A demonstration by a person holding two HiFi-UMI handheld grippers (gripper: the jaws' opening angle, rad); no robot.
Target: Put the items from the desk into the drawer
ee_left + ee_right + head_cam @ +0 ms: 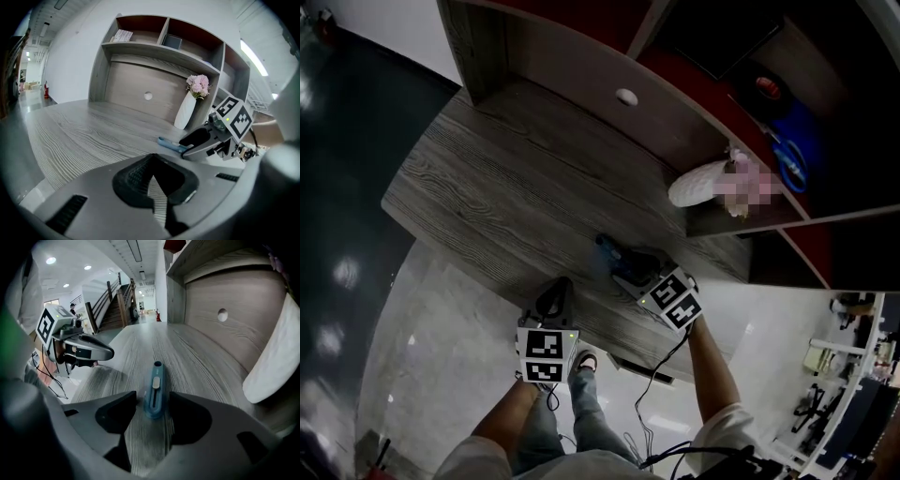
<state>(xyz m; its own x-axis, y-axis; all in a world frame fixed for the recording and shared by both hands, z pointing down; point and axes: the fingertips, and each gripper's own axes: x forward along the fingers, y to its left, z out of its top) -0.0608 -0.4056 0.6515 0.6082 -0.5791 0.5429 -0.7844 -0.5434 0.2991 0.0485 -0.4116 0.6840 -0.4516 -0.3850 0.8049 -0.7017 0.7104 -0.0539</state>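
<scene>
A blue utility knife (154,389) lies flat on the grey wooden desk (506,187), its length running away from me between the two jaws of my right gripper (153,400). The jaws stand wide on either side of the knife and do not press on it. In the head view the knife (607,249) pokes out ahead of the right gripper (624,264) near the desk's front right. My left gripper (555,298) hovers at the desk's front edge, shut with nothing in it (152,180). It looks across at the knife (171,144). No drawer is in view.
A white vase with pink flowers (701,182) stands against the hutch's back panel, just right of the knife, and shows large at the right gripper view's right edge (274,366). The back panel has a round cable hole (626,96). Shelves above hold small items (787,155).
</scene>
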